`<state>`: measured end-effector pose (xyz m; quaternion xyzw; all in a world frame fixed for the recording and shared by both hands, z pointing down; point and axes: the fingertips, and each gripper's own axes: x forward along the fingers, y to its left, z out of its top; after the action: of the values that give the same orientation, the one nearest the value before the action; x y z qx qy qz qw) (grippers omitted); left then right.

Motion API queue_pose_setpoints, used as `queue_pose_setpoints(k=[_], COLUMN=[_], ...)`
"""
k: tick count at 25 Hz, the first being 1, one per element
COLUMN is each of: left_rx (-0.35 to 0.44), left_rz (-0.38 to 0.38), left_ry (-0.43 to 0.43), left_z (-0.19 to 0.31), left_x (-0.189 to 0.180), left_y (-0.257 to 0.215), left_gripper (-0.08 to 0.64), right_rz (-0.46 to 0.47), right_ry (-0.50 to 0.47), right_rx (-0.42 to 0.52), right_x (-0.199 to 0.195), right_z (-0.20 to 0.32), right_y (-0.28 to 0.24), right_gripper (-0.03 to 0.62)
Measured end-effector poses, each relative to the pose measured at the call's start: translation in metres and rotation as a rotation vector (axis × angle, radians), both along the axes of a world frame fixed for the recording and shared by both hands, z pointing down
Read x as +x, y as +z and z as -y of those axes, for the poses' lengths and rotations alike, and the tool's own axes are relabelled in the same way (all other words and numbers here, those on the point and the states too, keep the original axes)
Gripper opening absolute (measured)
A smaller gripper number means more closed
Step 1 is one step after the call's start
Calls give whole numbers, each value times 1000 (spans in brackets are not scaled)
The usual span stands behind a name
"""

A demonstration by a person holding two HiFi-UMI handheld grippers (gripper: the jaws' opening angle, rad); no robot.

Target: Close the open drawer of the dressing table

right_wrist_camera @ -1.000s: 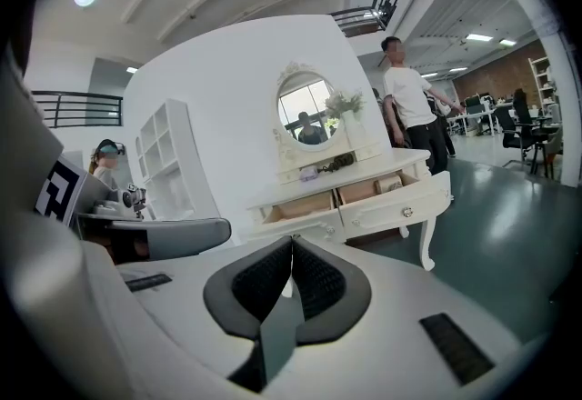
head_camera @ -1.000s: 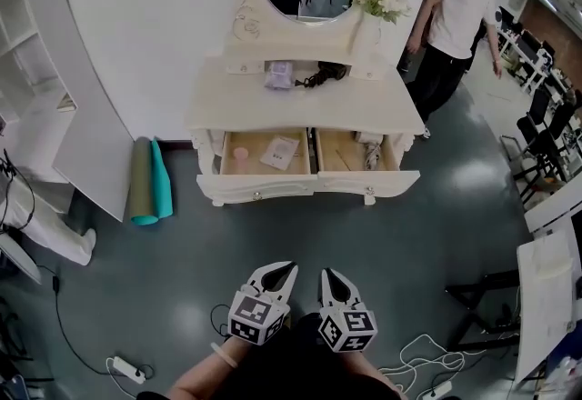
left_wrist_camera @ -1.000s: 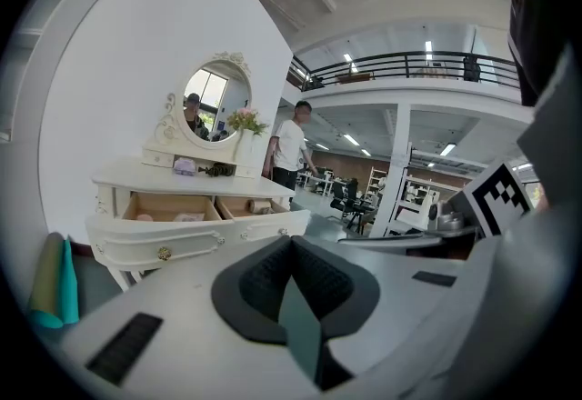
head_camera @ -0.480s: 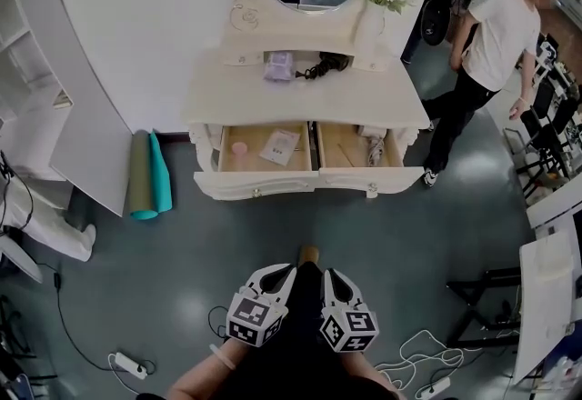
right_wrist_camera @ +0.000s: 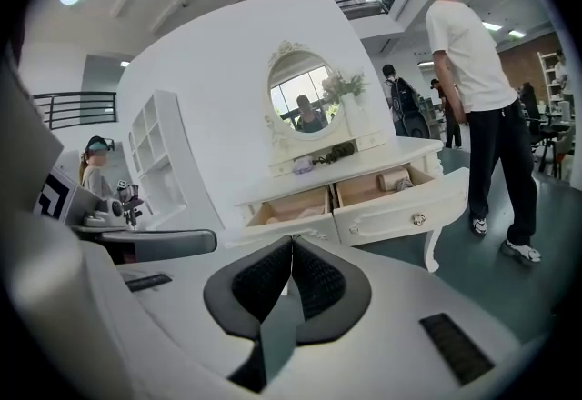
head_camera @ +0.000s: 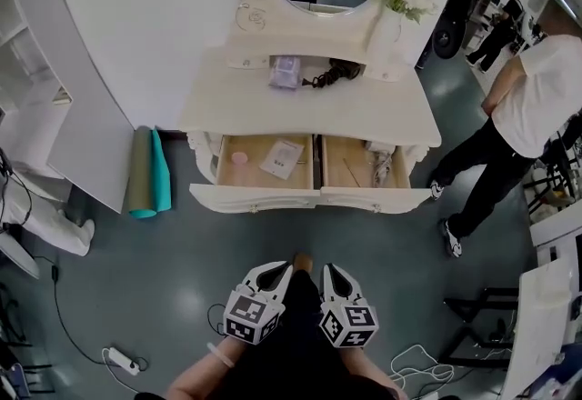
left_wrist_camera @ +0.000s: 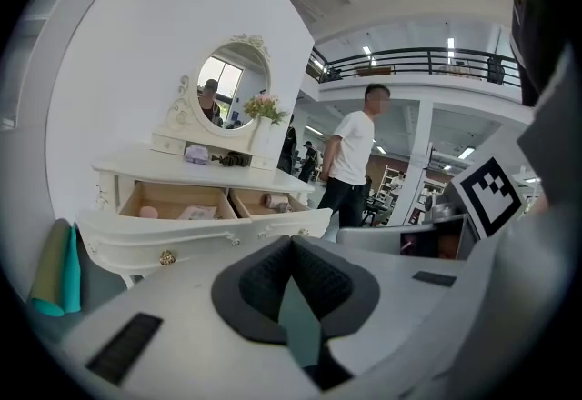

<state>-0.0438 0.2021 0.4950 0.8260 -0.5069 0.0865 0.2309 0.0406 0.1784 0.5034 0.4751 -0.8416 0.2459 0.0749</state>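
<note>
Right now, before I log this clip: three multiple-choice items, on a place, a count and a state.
1. Where are the rolled mats?
A. On the floor, left of the dressing table.
B. On its top.
C. In a drawer.
2. How many drawers stand open?
A. None.
B. One.
C. Two.
3. How do the jaws of the left gripper and right gripper stand?
A. Together, empty.
B. Wide apart.
C. Clamped on a knob.
Answers: 1 A, the head view shows them beside the table's left end; 2 C, left drawer and right drawer both show their insides; 3 A, each gripper view shows pads meeting on nothing.
</note>
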Motion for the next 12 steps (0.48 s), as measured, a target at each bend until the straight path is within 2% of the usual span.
queue_pose_setpoints(k=[12], left_rx=[-30], left_rz=[23], left_ry=[-11], left_z=[101], left_x=[5], left_y=[13], left_gripper=[15], right_rz=[-1], right_ry=[22], right_rx=[-5], right_x=[19], right_z=[115], right_y=[-1], right_gripper=[21])
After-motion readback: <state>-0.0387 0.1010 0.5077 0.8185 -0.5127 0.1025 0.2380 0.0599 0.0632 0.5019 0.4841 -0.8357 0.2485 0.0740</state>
